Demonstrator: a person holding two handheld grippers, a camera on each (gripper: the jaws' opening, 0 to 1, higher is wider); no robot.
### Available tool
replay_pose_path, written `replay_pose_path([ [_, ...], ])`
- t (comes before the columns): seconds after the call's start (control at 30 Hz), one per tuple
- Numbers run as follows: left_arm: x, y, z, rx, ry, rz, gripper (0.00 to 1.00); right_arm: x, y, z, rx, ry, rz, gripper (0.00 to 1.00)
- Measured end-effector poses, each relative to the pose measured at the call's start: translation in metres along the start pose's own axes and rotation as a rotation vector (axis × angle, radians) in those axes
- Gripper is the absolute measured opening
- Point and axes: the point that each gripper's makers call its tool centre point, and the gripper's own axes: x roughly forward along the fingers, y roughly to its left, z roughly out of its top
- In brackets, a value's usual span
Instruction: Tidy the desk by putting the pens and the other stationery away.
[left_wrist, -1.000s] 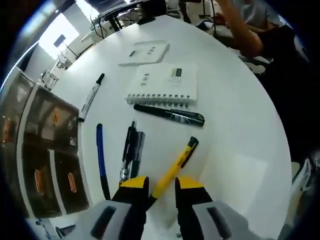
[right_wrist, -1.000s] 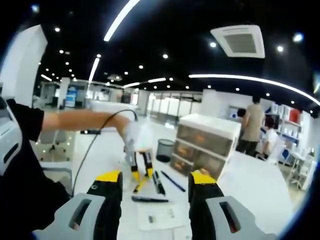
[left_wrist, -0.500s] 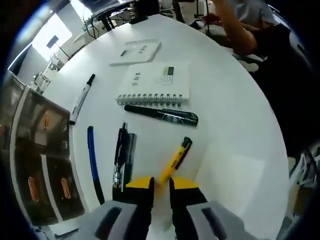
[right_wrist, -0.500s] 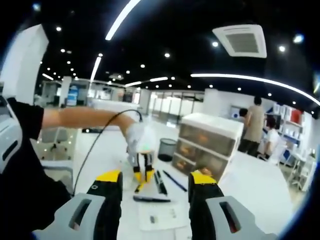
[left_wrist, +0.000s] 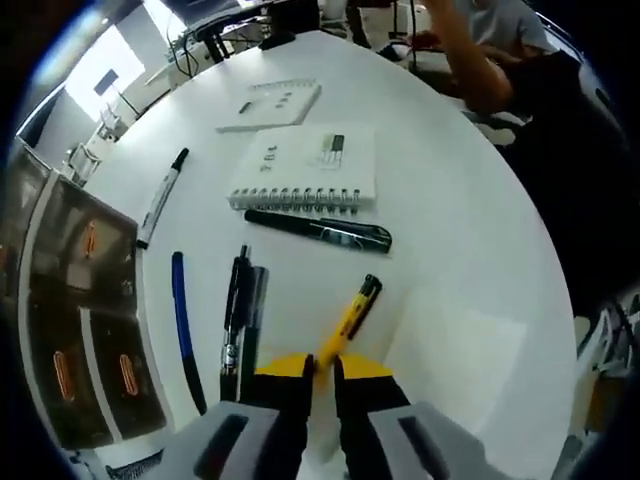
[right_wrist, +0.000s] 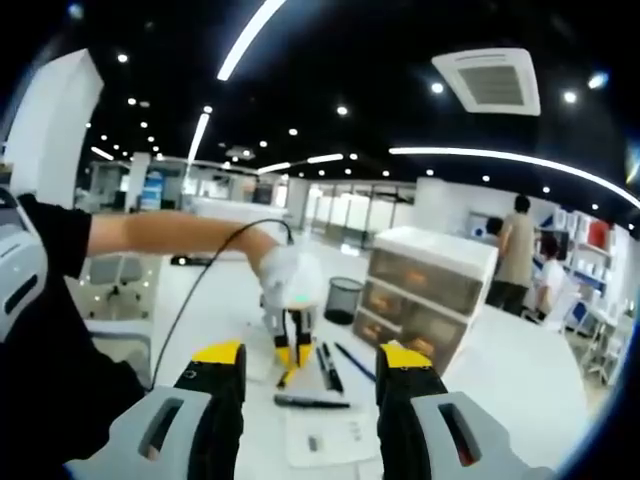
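A: Your left gripper (left_wrist: 320, 365) has its jaws pinched narrow on the near end of the yellow pen (left_wrist: 348, 322), down on the white desk (left_wrist: 470, 250).

B: And the rest, taken from the spiral notebook (left_wrist: 305, 168)?

A: The black pen (left_wrist: 320, 227) lies just beside the notebook's coil edge, on the side toward your left gripper. The yellow pen sits past that, black cap pointing back at the notebook. Two dark pens (left_wrist: 240, 315) lie side by side, touching, to the left of the yellow one in the left gripper view. A blue pen (left_wrist: 183, 325) is further left. A marker (left_wrist: 160, 197) with a black cap lies well apart from the notebook, toward the drawer unit (left_wrist: 75, 300).

B: Anything beyond the notebook?

A: A flat white pad (left_wrist: 270, 105) on its far side, near but not touching. Small dark bits on top of the notebook, too small to tell what.

B: Your right one?

A: Your right gripper (right_wrist: 310, 365) is held up off the desk (right_wrist: 520, 370), jaws spread wide, nothing between them. In the right gripper view you see your left gripper (right_wrist: 292, 350) across the desk, tips closed on the yellow pen (right_wrist: 288, 374). The black pen (right_wrist: 312, 402) lies between it and the notebook (right_wrist: 330, 435). The drawer unit (right_wrist: 425, 295) stands at the right, a black mesh bin (right_wrist: 345, 300) just beside it. Two people (right_wrist: 525, 255) stand far behind it.
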Motion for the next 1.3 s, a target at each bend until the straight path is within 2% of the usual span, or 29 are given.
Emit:
replay_pose_path([
  [0.2, 0.000, 0.002, -0.001, -0.028, 0.011, -0.007, 0.09, -0.001, 0.000, -0.002, -0.004, 0.008, 0.001, 0.49],
  [0.43, 0.002, 0.014, 0.000, -0.103, 0.003, 0.016, 0.08, -0.004, -0.002, -0.001, -0.004, 0.005, -0.006, 0.49],
  [0.63, 0.000, 0.015, -0.003, -0.170, 0.057, 0.013, 0.06, -0.004, -0.003, -0.002, -0.005, 0.006, -0.007, 0.49],
  [0.77, 0.000, 0.015, -0.004, -0.216, 0.072, 0.015, 0.06, -0.005, -0.003, -0.001, -0.005, 0.003, -0.010, 0.49],
  [1.03, 0.001, 0.015, -0.005, -0.215, 0.083, 0.001, 0.07, -0.005, -0.003, -0.002, -0.007, 0.008, -0.011, 0.49],
  [1.1, 0.004, 0.014, -0.005, -0.186, 0.091, -0.008, 0.07, -0.003, -0.003, -0.002, -0.009, 0.011, -0.009, 0.49],
  [1.3, 0.003, 0.013, -0.006, -0.184, 0.080, -0.017, 0.07, 0.000, 0.001, -0.003, -0.013, 0.017, 0.001, 0.49],
])
